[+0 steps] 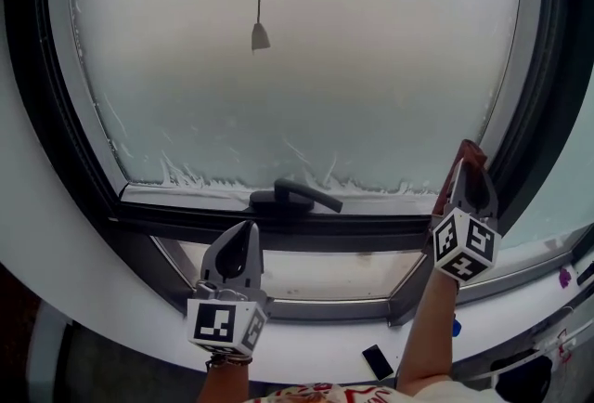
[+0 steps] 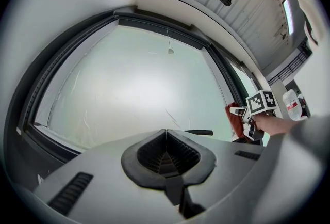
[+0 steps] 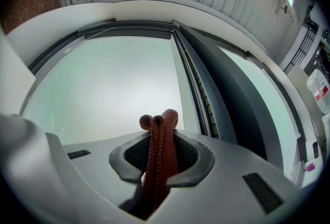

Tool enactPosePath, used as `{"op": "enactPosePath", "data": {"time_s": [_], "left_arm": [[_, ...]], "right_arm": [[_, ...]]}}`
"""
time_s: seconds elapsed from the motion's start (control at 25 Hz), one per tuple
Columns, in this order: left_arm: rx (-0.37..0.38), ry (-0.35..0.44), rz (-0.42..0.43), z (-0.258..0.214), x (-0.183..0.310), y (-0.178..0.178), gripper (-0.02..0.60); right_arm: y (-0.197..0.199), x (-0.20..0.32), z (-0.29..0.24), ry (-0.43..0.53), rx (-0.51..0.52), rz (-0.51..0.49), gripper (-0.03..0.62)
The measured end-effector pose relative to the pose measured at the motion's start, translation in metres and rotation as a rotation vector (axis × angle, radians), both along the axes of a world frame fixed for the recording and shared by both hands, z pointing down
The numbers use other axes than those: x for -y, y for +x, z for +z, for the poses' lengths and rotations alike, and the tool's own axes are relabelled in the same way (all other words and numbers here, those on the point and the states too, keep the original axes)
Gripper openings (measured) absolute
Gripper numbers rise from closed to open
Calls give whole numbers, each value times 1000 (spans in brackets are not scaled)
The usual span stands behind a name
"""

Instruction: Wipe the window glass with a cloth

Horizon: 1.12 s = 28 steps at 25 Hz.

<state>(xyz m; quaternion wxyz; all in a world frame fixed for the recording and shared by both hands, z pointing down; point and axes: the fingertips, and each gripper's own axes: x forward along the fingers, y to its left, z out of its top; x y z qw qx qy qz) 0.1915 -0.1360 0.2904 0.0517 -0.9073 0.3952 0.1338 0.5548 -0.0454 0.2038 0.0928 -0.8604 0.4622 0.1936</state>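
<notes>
The right gripper (image 1: 473,171) is squeezed shut on a red-brown cloth (image 3: 158,135). The cloth pokes out past the tips in a folded lump. In the head view this gripper sits at about 4 o'clock on the glass (image 1: 306,67), right by the dark frame (image 1: 529,113). I cannot tell if the cloth touches the glass.

The left gripper (image 1: 243,232) hangs low at about 7 o'clock, under the handle (image 1: 297,197). Its jaws are pressed together with nothing in them. It is not helping with the wipe.

The glass looks cloudy all over. There are white streaks (image 1: 195,176) along the bottom edge, from 5 to 7 o'clock.

I think this is the start of a wipe at the bottom right corner. Next, the cloth should press flat on the glass and slide toward 7 o'clock, over the streaks. It should stay off the handle, and off the cord (image 1: 260,34) that hangs near 12 o'clock.
</notes>
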Motion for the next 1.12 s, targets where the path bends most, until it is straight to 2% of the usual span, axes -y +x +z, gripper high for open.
{"op": "enactPosePath", "data": {"time_s": [0.24,0.44,0.8,1.12], "left_arm": [[23,-27,-58,14,-1,-11,21],[25,-14,-84,18,-2,-21,21],[5,-4,-82,13,11,-46,21],[22,4,-71,8,34,-95,21]], "right_arm": [[-16,18,-2,10,-6,-80,87],[-41,27,-4,37,-6,-149,87],[-106,42,-20,72,-39,-236,87],[-176,62,-32,98,-62,-266,87]]}}
